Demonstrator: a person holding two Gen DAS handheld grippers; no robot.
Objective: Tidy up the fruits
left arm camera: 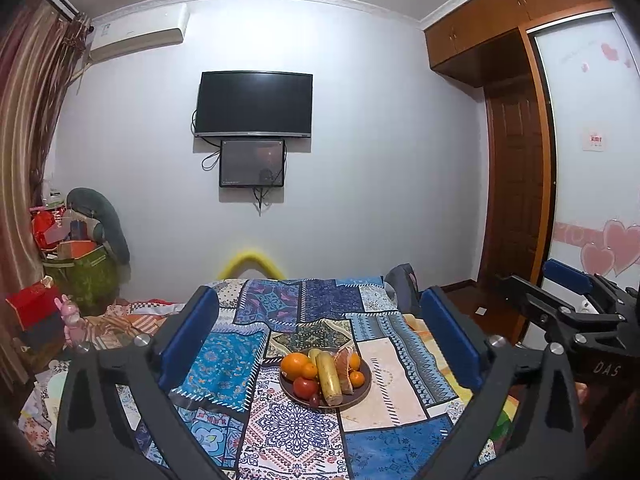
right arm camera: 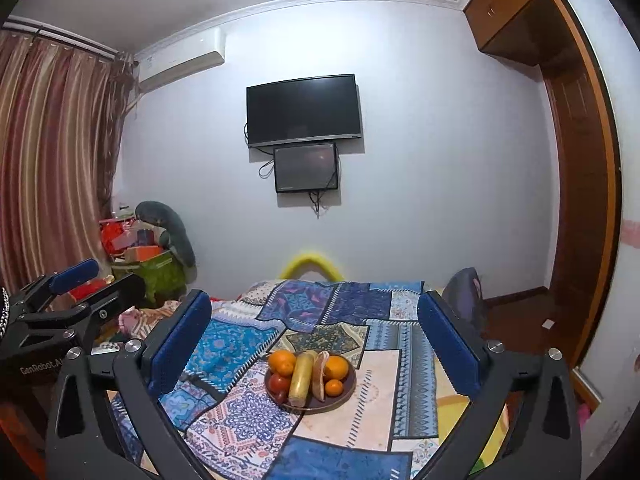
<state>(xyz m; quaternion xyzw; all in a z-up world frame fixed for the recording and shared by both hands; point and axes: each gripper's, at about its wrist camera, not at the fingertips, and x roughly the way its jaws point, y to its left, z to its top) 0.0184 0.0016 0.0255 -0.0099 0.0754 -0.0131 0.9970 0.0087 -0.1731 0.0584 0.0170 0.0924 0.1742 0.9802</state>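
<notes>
A dark round plate (left arm camera: 362, 394) (right arm camera: 349, 390) sits on the patchwork cloth, heaped with fruit. On it lie oranges (left arm camera: 295, 365) (right arm camera: 282, 362), a red tomato (left arm camera: 305, 387) (right arm camera: 279, 382), a long yellow fruit (left arm camera: 329, 378) (right arm camera: 301, 378) and a peeled wedge (left arm camera: 343, 364) (right arm camera: 320, 374). My left gripper (left arm camera: 320, 336) hangs open above and short of the plate, nothing between its blue pads (left arm camera: 188, 340). My right gripper (right arm camera: 316, 340) is open too, with its blue pads (right arm camera: 180, 344) wide apart and empty. Each gripper shows at the edge of the other's view.
The patchwork cloth (left arm camera: 288, 432) (right arm camera: 376, 400) covers a bed or table. A cluttered heap of boxes and bags (left arm camera: 76, 264) stands at the far left by striped curtains. A wall television (left arm camera: 254, 105) hangs ahead. A wooden wardrobe and door (left arm camera: 516, 184) rise on the right.
</notes>
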